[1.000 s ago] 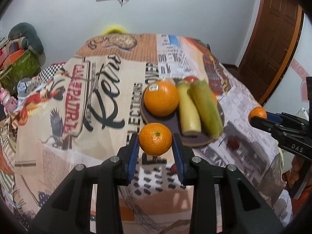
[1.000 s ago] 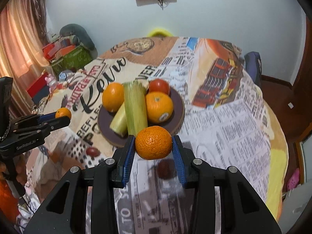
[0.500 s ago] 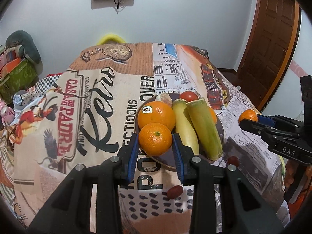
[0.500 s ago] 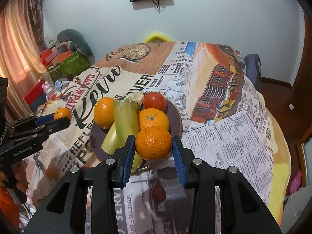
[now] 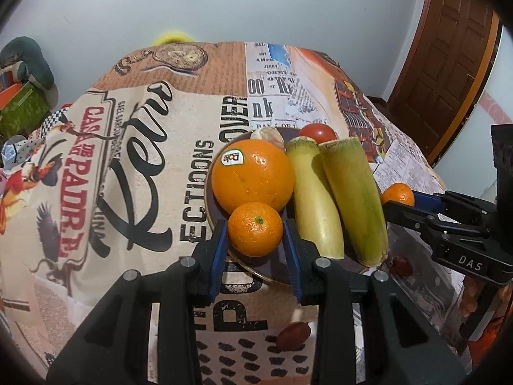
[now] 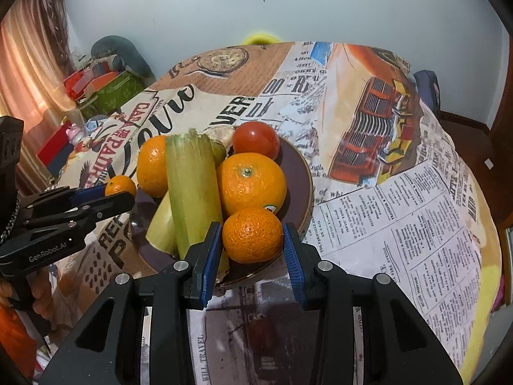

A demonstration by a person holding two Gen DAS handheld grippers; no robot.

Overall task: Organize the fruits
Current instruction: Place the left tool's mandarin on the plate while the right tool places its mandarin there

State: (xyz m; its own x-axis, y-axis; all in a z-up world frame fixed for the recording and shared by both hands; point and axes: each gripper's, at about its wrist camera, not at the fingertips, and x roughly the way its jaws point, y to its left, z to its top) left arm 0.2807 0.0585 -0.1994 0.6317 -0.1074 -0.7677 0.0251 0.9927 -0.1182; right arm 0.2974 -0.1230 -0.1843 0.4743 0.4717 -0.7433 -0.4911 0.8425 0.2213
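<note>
My left gripper (image 5: 255, 234) is shut on a small mandarin (image 5: 255, 228) and holds it over the near rim of the dark plate (image 5: 275, 272), just in front of a large stickered orange (image 5: 253, 175). My right gripper (image 6: 252, 240) is shut on a second mandarin (image 6: 252, 235) over the plate's other side (image 6: 299, 179), in front of another orange (image 6: 251, 183). Two green-yellow stalks (image 5: 352, 199) and a tomato (image 6: 255, 140) also lie on the plate. The right gripper also shows in the left wrist view (image 5: 396, 197), and the left in the right wrist view (image 6: 120, 189).
The round table wears a printed newspaper-style cloth (image 5: 128, 160). Two small dark red fruits lie on the cloth, one near the plate's front (image 5: 293, 336) and one by its right side (image 5: 402, 264). Bags and clutter (image 6: 105, 86) sit beyond the table's left edge; a wooden door (image 5: 449, 48) stands on the right.
Both grippers have moved forward with their mandarins, from in front of the plate to over its rim, closing in on the fruit from opposite sides.
</note>
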